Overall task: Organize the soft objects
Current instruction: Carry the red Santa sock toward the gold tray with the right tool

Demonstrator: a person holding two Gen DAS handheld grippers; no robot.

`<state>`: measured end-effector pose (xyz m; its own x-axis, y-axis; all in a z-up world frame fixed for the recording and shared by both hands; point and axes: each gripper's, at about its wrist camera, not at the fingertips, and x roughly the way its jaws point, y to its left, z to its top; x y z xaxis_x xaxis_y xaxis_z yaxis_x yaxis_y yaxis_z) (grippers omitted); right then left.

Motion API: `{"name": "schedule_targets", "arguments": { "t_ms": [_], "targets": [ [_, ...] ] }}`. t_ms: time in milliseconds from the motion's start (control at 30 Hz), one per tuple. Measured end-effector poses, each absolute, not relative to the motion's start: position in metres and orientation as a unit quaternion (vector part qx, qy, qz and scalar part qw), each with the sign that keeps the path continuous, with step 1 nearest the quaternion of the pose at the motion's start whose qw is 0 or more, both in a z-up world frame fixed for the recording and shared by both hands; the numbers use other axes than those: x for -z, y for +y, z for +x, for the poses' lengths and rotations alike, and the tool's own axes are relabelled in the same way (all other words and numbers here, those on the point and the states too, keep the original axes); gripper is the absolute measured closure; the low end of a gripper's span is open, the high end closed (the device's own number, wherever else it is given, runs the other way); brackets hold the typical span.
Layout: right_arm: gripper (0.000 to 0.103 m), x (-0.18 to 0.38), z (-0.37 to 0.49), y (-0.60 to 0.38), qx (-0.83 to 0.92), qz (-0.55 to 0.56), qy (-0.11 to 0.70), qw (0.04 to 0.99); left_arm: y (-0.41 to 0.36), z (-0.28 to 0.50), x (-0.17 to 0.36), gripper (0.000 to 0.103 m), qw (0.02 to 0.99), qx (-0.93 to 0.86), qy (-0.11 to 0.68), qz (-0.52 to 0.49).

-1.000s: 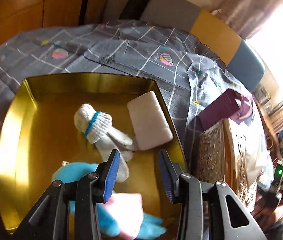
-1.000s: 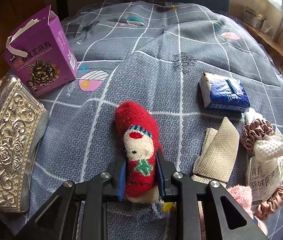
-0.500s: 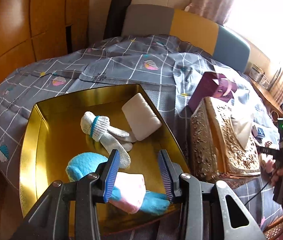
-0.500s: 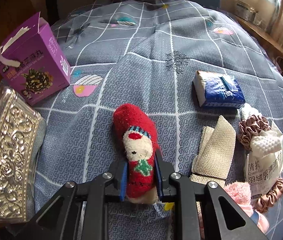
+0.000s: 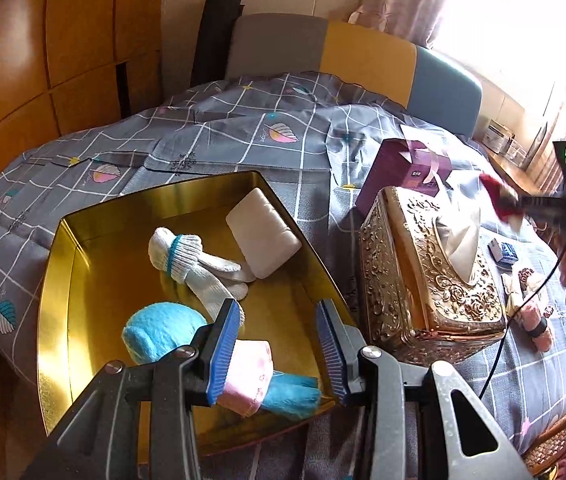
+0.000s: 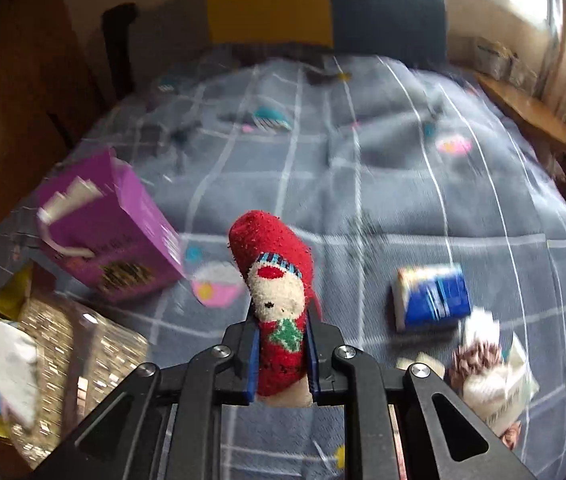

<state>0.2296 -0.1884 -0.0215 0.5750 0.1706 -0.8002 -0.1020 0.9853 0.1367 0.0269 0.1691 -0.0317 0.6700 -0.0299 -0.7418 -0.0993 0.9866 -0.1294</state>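
Note:
My right gripper (image 6: 281, 320) is shut on a red Christmas sock (image 6: 271, 248) and holds it in the air above the grey checked bedspread. In the left wrist view that sock (image 5: 499, 196) shows as a red blur beyond the tissue box. The left gripper (image 5: 279, 308) is open with nothing between its pads. It hovers over the near right corner of a gold tray (image 5: 59, 264). Inside the tray lie a white rolled sock pair (image 5: 187, 252), a white pad (image 5: 263, 232), a blue fluffy sock (image 5: 159, 332) and a pink folded sock (image 5: 247, 376).
An ornate gold tissue box (image 5: 415, 272) stands right of the tray, with a purple carton (image 6: 111, 240) behind it. On the bedspread to the right lie a blue tissue pack (image 6: 431, 296), scrunchies and a white packet (image 6: 491, 376). A padded headboard closes the far end.
The right gripper has risen with the red sock, lifting it off the bedspread. The left gripper has rolled and drifted, bringing the tissue box and the right side of the bed into its view.

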Motion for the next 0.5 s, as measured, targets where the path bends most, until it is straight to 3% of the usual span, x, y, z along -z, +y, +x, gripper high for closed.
{"name": "schedule_targets", "arguments": {
  "t_ms": [300, 500],
  "targets": [
    [0.085, -0.048, 0.210, -0.103, -0.215, -0.012, 0.380, 0.900, 0.169, 0.025, 0.032, 0.063, 0.912, -0.017, 0.402, -0.075],
    [0.085, -0.060, 0.159, -0.037, -0.331, -0.064, 0.361, 0.869, 0.179, 0.022, 0.032, 0.063, 0.912, -0.024, 0.401, -0.086]
  ]
}}
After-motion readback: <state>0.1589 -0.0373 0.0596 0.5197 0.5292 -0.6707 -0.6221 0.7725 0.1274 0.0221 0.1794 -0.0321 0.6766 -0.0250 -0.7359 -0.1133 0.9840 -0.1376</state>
